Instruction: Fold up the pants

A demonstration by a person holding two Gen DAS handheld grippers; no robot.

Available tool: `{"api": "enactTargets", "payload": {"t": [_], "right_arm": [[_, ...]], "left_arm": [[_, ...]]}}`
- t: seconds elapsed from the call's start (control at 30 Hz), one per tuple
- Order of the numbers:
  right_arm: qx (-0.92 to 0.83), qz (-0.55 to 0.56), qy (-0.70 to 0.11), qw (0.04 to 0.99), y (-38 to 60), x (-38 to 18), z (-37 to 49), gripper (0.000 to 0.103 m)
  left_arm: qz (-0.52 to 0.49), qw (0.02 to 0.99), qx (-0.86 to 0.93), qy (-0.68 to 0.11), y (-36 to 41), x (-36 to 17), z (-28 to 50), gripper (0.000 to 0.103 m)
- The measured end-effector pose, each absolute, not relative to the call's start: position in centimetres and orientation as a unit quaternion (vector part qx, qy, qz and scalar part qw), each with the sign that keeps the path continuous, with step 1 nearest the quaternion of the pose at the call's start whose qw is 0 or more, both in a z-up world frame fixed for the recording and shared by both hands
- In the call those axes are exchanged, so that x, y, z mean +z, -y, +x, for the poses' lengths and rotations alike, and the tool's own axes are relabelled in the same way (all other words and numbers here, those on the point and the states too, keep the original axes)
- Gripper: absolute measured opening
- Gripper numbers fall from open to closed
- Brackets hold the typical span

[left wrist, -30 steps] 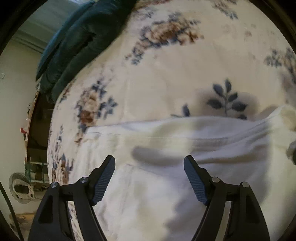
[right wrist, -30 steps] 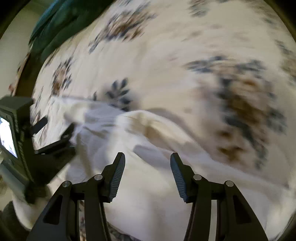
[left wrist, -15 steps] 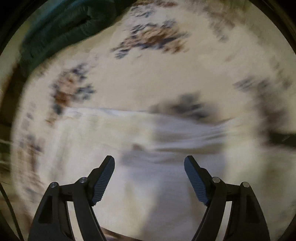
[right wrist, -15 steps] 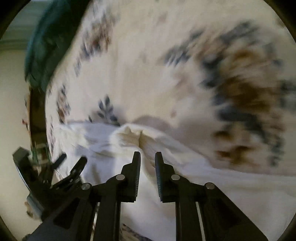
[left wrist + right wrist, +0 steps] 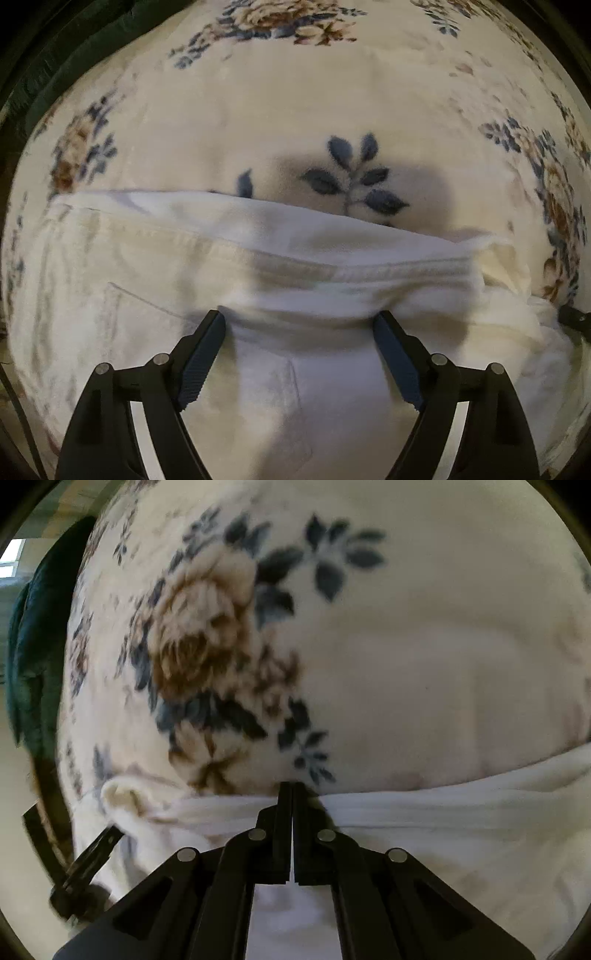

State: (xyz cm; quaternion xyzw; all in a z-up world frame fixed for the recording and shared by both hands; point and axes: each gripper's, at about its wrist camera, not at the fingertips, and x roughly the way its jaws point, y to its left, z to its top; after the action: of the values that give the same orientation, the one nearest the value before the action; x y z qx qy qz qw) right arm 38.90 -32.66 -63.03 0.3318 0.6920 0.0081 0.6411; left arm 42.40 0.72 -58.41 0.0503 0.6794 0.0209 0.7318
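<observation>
White pants (image 5: 295, 387) on floral blanket (image 5: 295, 110): we judge folding barely begun, right gripper (image 5: 291, 788) pinching their edge, left gripper (image 5: 299, 325) spread.

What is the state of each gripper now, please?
Left gripper: open, jaws wide over the white pants, gripping nothing.
Right gripper: just closed, shut on the pants' edge.

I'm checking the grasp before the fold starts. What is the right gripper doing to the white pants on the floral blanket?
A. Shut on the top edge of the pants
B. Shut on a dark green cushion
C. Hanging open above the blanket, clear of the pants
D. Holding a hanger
A: the right gripper has its jaws pressed together at the top edge of the white pants, the fabric pulled taut to either side over the floral blanket.
</observation>
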Motion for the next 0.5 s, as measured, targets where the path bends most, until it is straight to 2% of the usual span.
{"api": "enactTargets", "payload": {"t": [0.07,0.1,0.13,0.2,0.33,0.37,0.4,0.43,0.47,0.5], "right_arm": [[0.035,0.288,-0.702,0.65,32.3,-61.2,39.5,0.007],[0.04,0.251,-0.707,0.66,31.9,-60.0,40.0,0.019],[0.047,0.213,-0.707,0.673,31.1,-58.9,40.6,0.043],[0.081,0.16,-0.701,0.691,29.5,-57.4,41.6,0.073],[0.136,0.084,-0.738,0.656,25.5,-59.3,43.5,0.073],[0.155,0.054,-0.749,0.642,23.9,-60.2,43.7,0.069],[0.169,0.023,-0.755,0.633,22.7,-61.0,43.5,0.062],[0.179,-0.007,-0.754,0.633,21.6,-61.5,43.2,0.041],[0.187,-0.03,-0.749,0.635,20.6,-61.6,42.9,0.025],[0.182,-0.05,-0.743,0.642,20.0,-61.2,42.7,0.019]], "left_arm": [[0.057,0.742,0.013,-0.667,0.3,-56.8,42.4,0.083],[0.069,0.755,0.007,-0.652,1.4,-55.6,42.4,0.083],[0.08,0.763,0.002,-0.641,2.2,-54.9,42.5,0.083],[0.119,0.774,-0.004,-0.621,4.3,-54.4,42.8,0.083],[0.141,0.764,-0.001,-0.63,5.5,-55.9,43.2,0.083],[0.14,0.762,0.0,-0.632,5.5,-56.1,43.3,0.083],[0.14,0.76,0.001,-0.634,5.2,-56.4,43.2,0.083],[0.141,0.759,0.005,-0.636,4.8,-56.8,43.1,0.083],[0.141,0.758,0.007,-0.637,3.9,-57.1,43.0,0.083],[0.141,0.757,0.008,-0.638,3.6,-57.5,42.8,0.083]]}}
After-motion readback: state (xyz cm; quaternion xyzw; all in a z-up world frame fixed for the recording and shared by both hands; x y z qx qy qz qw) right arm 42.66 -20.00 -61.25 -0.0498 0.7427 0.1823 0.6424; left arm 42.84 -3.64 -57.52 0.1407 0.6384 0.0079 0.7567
